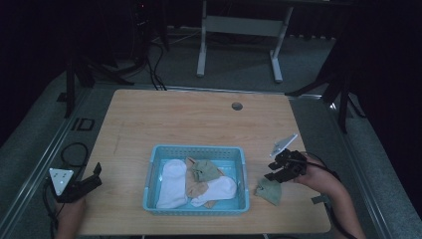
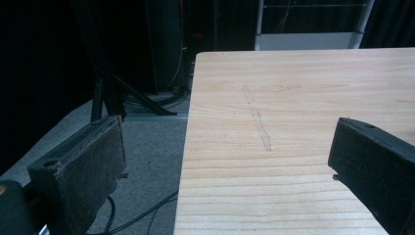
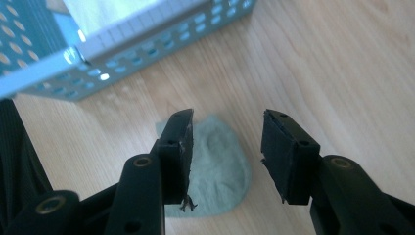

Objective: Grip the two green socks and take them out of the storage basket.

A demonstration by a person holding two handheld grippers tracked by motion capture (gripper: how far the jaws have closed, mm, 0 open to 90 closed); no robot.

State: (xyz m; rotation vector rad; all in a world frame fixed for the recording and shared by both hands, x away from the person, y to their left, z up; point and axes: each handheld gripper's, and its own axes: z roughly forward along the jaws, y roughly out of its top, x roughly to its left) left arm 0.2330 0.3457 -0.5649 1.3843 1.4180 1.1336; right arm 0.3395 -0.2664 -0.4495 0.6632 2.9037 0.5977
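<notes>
A green sock lies flat on the wooden table just right of a blue basket. My right gripper hangs a little above that sock, open, with nothing between its pads. In the basket lie a white sock, a tan sock, a green sock and another white sock. My left gripper rests open at the table's front left edge, straddling the edge with nothing in it.
A round cable hole sits near the far edge of the table. Past the left edge are grey floor, cables and black stand legs. A white desk frame stands behind the table.
</notes>
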